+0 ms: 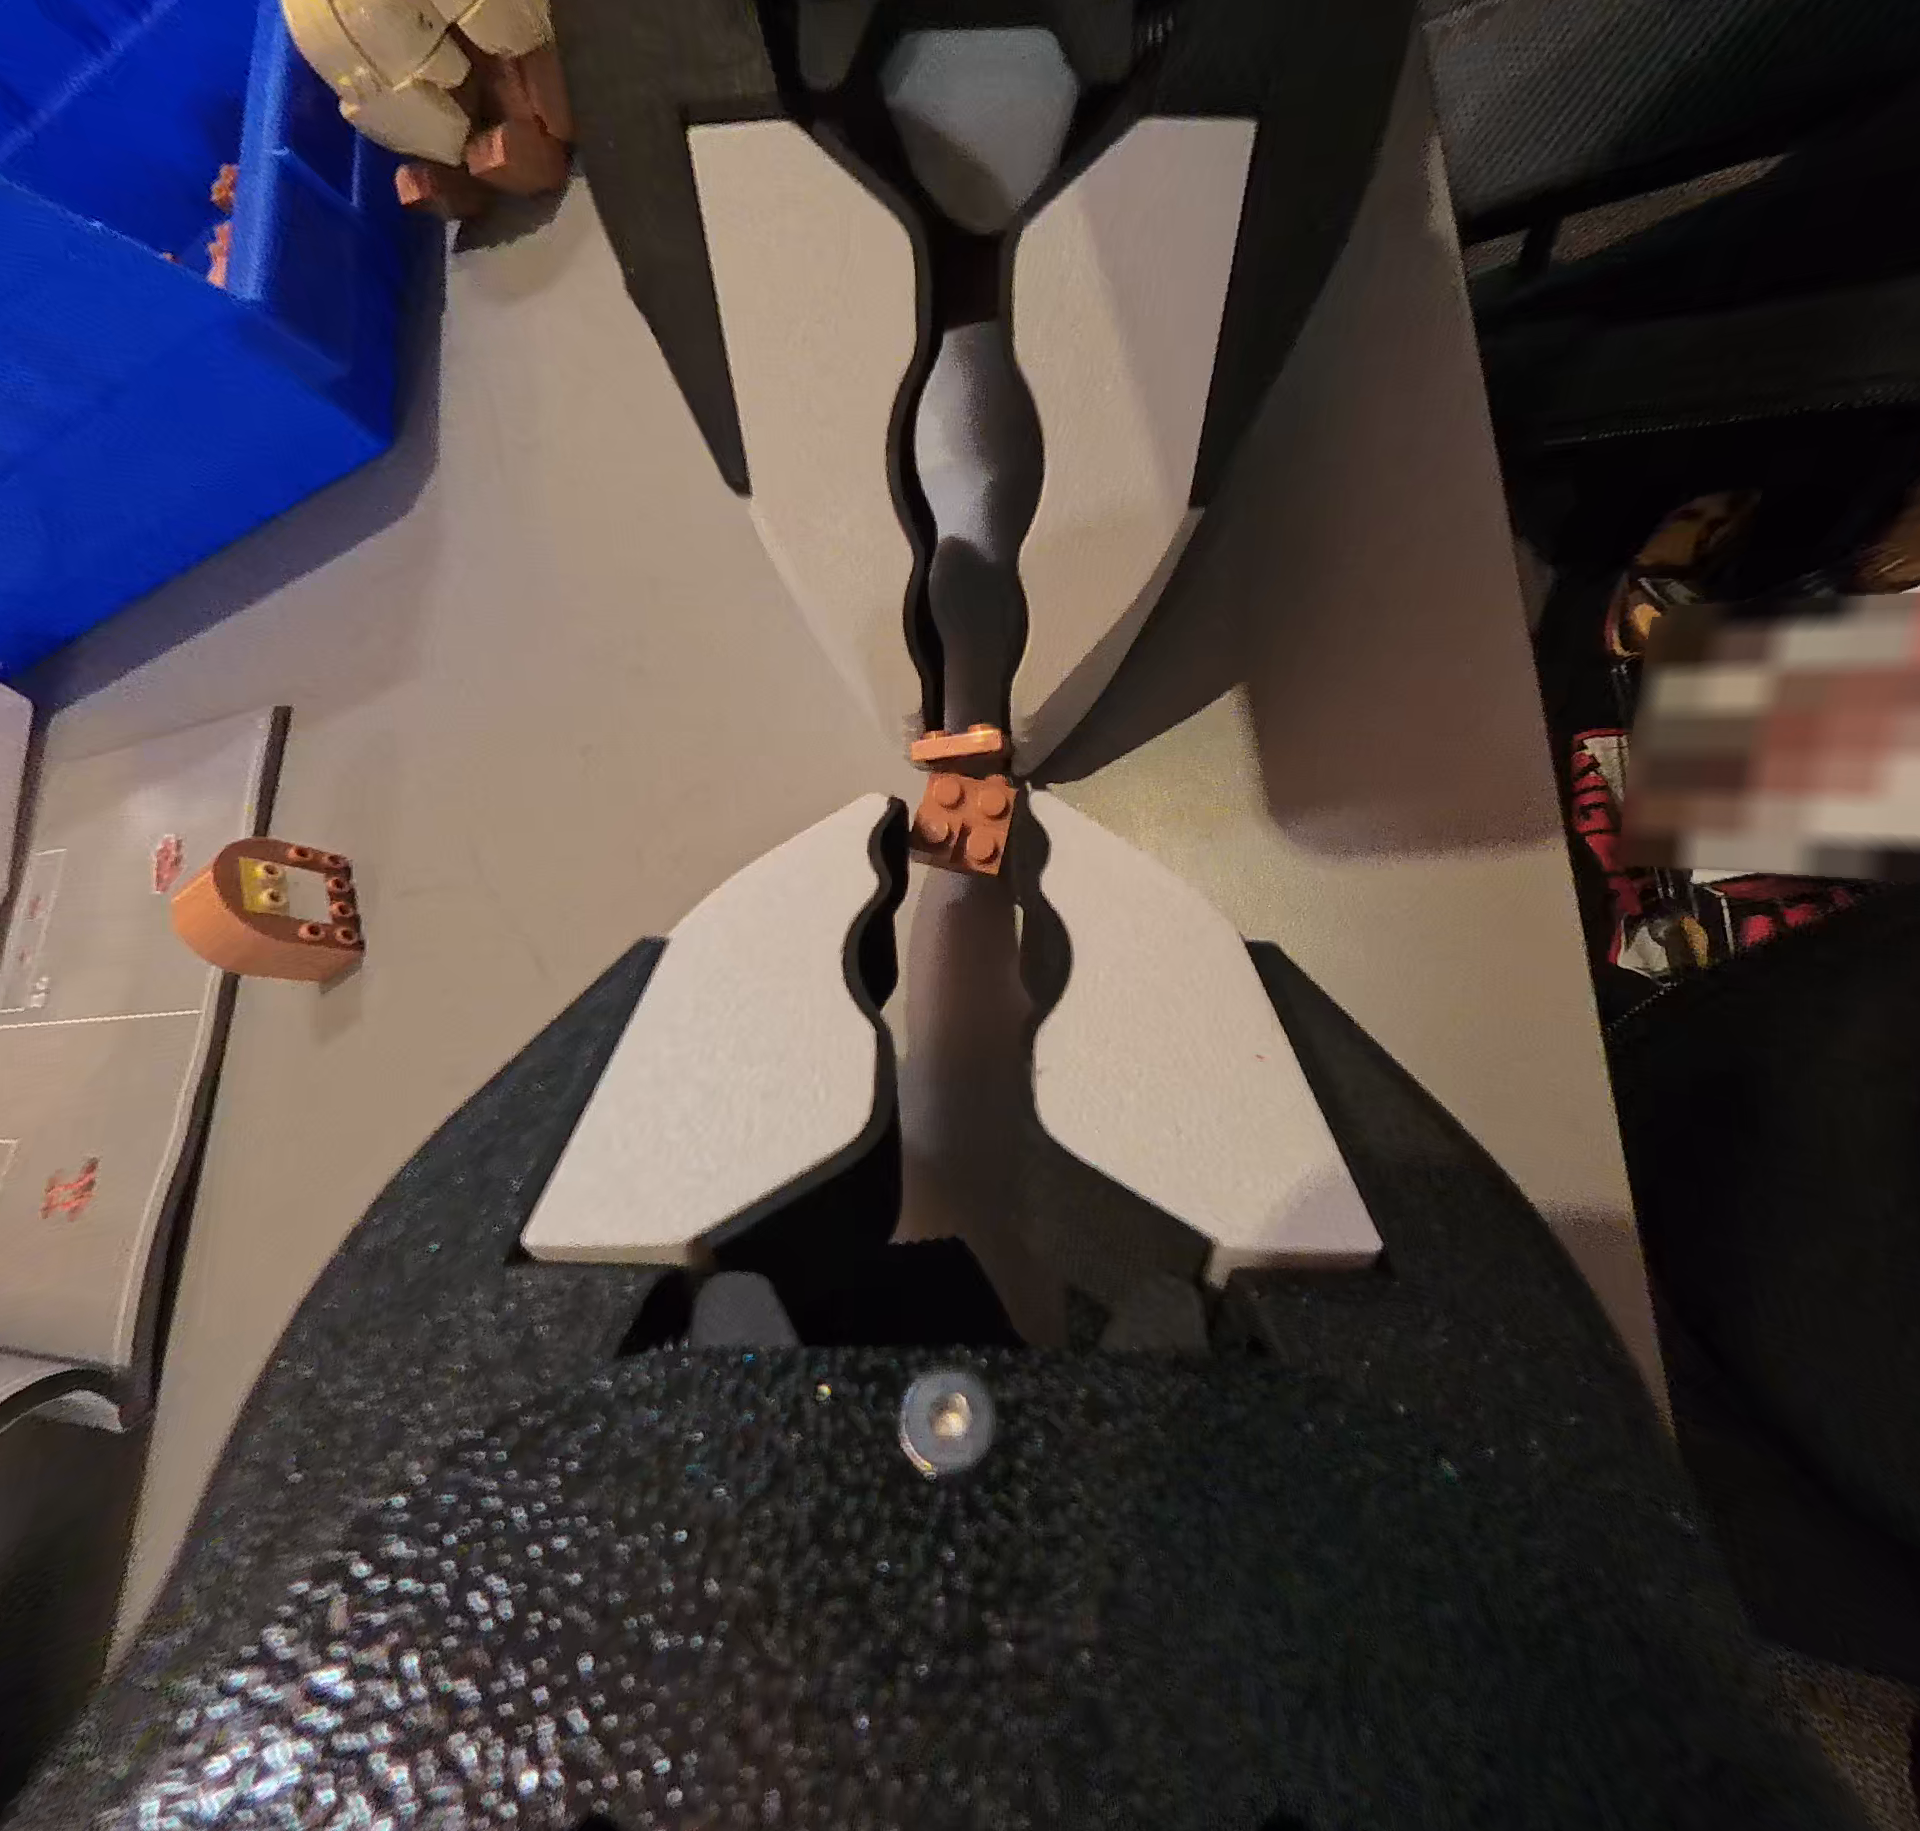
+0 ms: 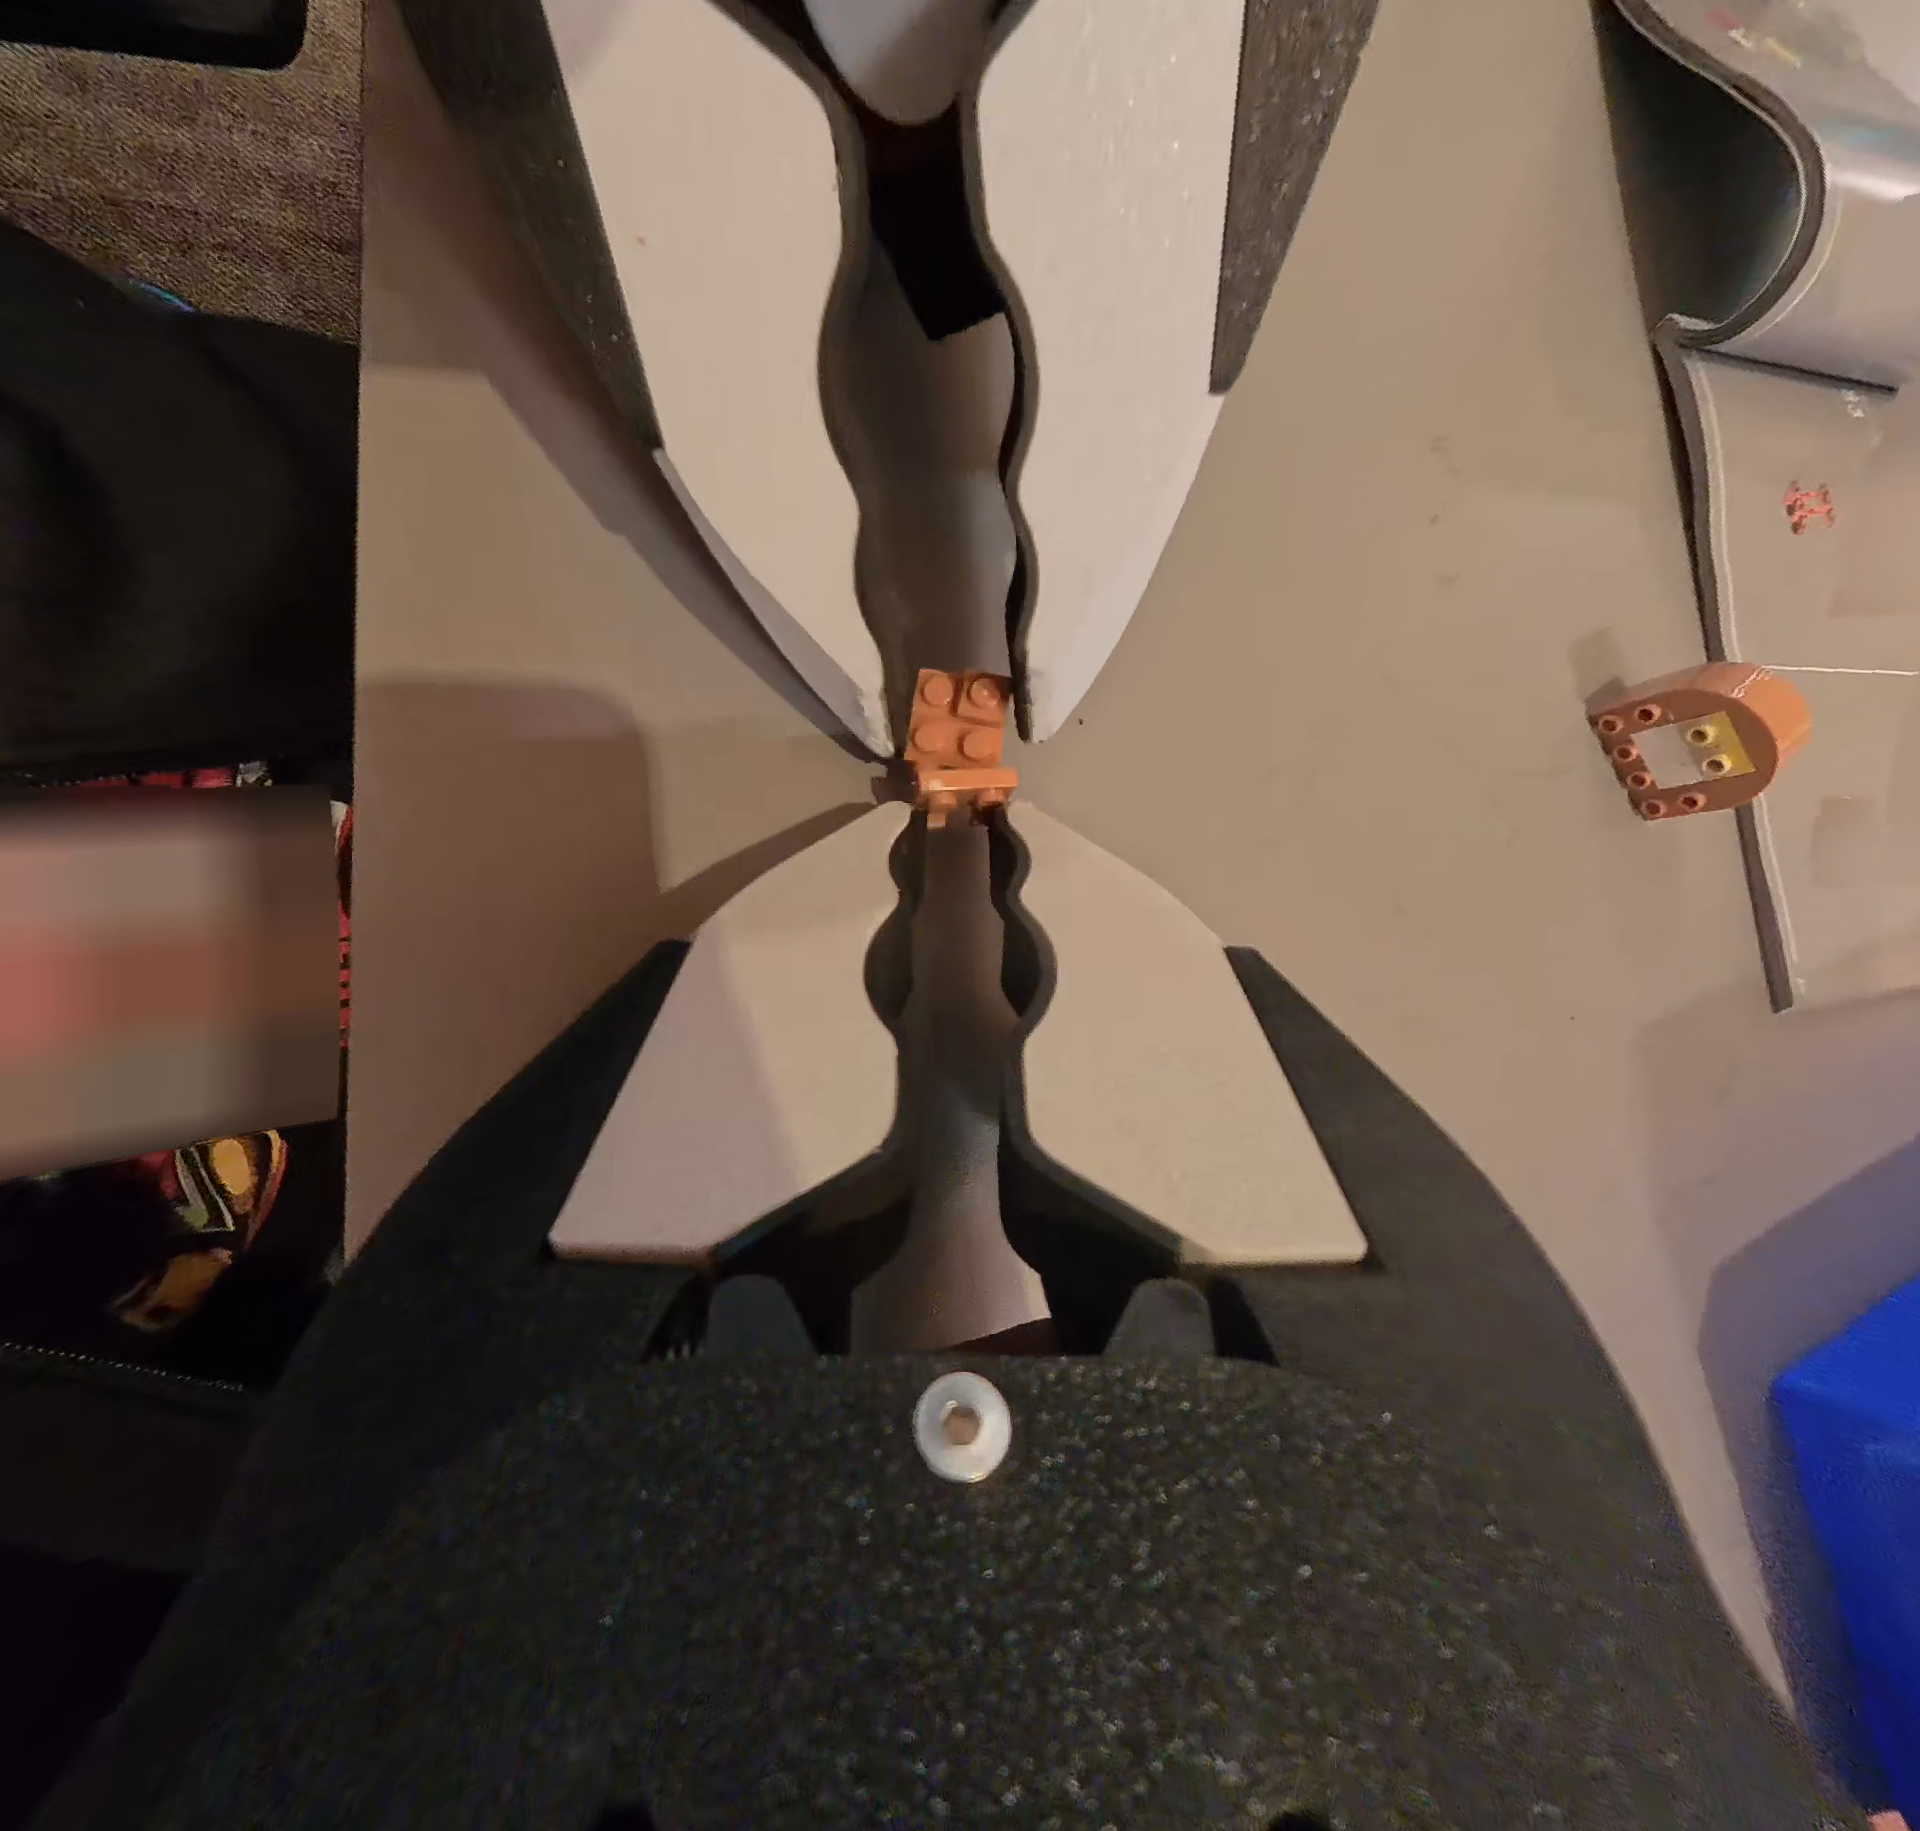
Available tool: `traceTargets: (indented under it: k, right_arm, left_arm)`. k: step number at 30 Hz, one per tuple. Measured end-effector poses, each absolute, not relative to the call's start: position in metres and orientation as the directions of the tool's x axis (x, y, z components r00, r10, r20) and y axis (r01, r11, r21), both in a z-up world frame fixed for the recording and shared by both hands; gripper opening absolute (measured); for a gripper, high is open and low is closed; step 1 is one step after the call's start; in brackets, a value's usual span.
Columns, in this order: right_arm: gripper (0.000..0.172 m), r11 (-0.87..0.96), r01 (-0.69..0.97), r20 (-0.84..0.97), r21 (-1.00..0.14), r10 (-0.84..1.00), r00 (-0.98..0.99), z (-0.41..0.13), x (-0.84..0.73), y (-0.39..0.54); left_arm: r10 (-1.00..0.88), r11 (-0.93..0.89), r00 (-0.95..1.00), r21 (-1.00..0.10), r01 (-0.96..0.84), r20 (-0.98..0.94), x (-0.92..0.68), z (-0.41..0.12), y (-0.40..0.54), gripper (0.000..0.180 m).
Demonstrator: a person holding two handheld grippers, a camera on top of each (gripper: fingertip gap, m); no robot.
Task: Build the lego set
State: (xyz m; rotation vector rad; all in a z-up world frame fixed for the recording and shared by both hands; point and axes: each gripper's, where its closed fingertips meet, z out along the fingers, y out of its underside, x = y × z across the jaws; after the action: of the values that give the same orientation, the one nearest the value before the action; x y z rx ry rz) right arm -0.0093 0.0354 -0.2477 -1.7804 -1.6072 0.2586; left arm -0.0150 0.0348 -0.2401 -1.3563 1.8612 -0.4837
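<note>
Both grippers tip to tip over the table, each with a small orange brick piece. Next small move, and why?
Probably ease the right gripper forward to press its thin orange plate against the studded orange brick in the left gripper. The two pieces already sit edge to edge between opposed fingertips, clear above the grey table, but look not yet seated together.

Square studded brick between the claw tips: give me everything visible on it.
The square brick is orange-brown, plastic-looking, with four round studs in a two-by-two grid on its top face. It sits raised off the grey table, clamped at the tips of the left claw. Its far edge meets a thin flat plate of like colour, held by the right claw.
</note>
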Motion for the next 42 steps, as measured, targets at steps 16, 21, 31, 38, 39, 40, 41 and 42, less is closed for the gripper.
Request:
traceTargets:
  k: [16,21,31,38,39,40,41,42]
  right_arm:
    - [0.011,0.065,0.829,0.396,-0.556,0.897,0.195,-0.247,-0.018,0.042]
    - [0.011,0.078,0.825,0.413,-0.56,0.89,0.196,-0.247,-0.02,0.043]
    - [0.013,0.117,0.814,0.43,-0.569,0.886,0.173,-0.246,-0.023,0.041]
    - [0.013,0.145,0.813,0.449,-0.564,0.88,0.155,-0.246,-0.024,0.042]
    - [0.013,0.147,0.811,0.45,-0.566,0.879,0.155,-0.246,-0.025,0.042]
    - [0.013,0.15,0.81,0.451,-0.567,0.879,0.153,-0.245,-0.025,0.042]
    - [0.013,0.153,0.809,0.452,-0.568,0.879,0.151,-0.245,-0.026,0.042]
    - [0.013,0.156,0.808,0.454,-0.568,0.879,0.15,-0.245,-0.026,0.041]
  left_arm:
    - [-0.923,0.313,-0.069,-0.632,-0.709,-0.38,-0.024,-0.236,0.036,0.017]
    - [-0.92,0.308,-0.062,-0.615,-0.726,-0.387,-0.026,-0.236,0.036,0.017]
    - [-0.925,0.297,-0.065,-0.607,-0.737,-0.374,-0.027,-0.24,0.036,0.017]
    - [-0.929,0.291,-0.061,-0.618,-0.73,-0.366,-0.027,-0.239,0.037,0.017]
    - [-0.929,0.29,-0.059,-0.62,-0.729,-0.365,-0.027,-0.239,0.037,0.017]
    - [-0.93,0.288,-0.057,-0.621,-0.729,-0.364,-0.027,-0.24,0.038,0.017]
    - [-0.93,0.287,-0.055,-0.622,-0.729,-0.364,-0.028,-0.239,0.038,0.017]
    - [-0.93,0.285,-0.053,-0.622,-0.729,-0.364,-0.028,-0.239,0.039,0.017]
